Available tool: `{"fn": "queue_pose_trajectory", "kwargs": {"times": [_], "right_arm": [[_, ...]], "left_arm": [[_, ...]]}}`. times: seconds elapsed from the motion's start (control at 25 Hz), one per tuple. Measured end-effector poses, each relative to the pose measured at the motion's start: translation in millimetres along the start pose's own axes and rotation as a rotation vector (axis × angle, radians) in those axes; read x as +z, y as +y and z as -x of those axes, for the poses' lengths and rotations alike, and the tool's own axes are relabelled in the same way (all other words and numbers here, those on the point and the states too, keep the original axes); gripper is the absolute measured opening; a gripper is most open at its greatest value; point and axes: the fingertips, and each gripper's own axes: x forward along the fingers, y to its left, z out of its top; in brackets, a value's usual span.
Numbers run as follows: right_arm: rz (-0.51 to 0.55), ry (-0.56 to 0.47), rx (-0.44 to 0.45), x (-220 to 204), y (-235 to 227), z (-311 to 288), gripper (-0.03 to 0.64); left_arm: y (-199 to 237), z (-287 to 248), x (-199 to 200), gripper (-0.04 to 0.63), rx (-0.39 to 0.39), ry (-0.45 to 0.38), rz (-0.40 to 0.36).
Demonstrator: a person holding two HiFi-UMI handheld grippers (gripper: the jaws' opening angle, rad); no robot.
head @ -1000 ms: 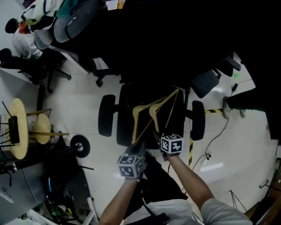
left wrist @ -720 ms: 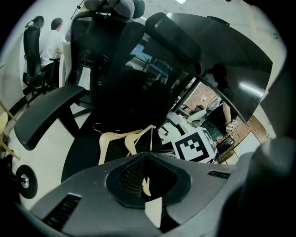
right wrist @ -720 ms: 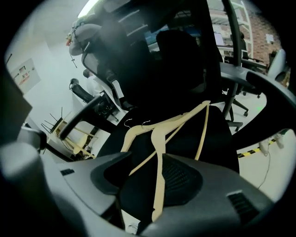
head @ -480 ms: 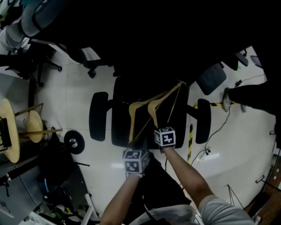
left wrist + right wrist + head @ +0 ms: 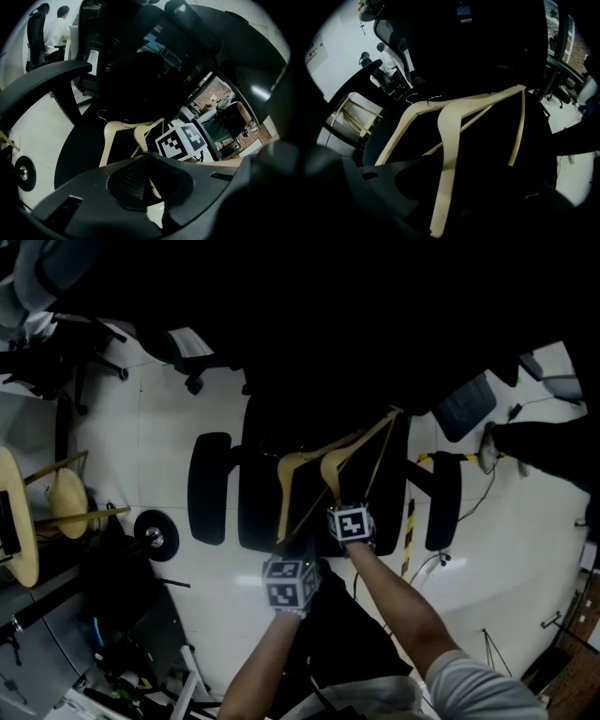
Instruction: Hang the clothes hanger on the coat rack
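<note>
White floor [image 5: 225, 615] spreads round a black chair [image 5: 253, 521]. A pale hanger [image 5: 330, 479] and a second hanger [image 5: 283, 498] lie overlapped on its seat. Your right gripper [image 5: 440, 206] points down at the seat's near edge. Its jaws are apart and have just been closing, with one arm of the hanger running between them, not yet pinched. Your left gripper [image 5: 154, 199] sits just beside it, jaws nearly together. A pale sliver shows in their slim gap, and you cannot tell whether they press on it.

Both forearms [image 5: 398, 601] reach forward side by side, the left gripper [image 5: 292, 546] angled down with jaws nearly together, the right gripper [image 5: 338, 508] steeper, its jaws just closing, apart astride one hanger [image 5: 445, 154]
</note>
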Motion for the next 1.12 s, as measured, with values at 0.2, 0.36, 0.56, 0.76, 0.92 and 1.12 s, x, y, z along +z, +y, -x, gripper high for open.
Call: {"fn": "queue_pose_trajectory", "kwargs": {"times": [0.2,0.36,0.56,0.76,0.92,1.12], "right_arm": [[-0.008,0.033,-0.022,-2,-3,-12,0.160],[0.007,0.053,-0.052,-4,-7,-14,0.139],[-0.016,0.043,-0.060,-2,-9,-9,0.123],[-0.023,0.024,-0.048,-6,-5,9,0.118],[-0.037,-0.043,0.006,-6,12,36,0.118],[-0.037,-0.109,0.068,-2,44,79,0.117]], "left_arm": [[5,-1,3,-0.006,0.004,-0.002,0.040],[9,-2,-2,-0.006,0.009,0.009,0.050],[9,5,-3,-0.006,0.013,0.006,0.057],[10,19,1,-0.006,0.021,-0.018,0.058],[14,33,0,-0.006,0.034,-0.050,0.063],[10,60,12,-0.006,0.035,-0.127,0.075]]}}
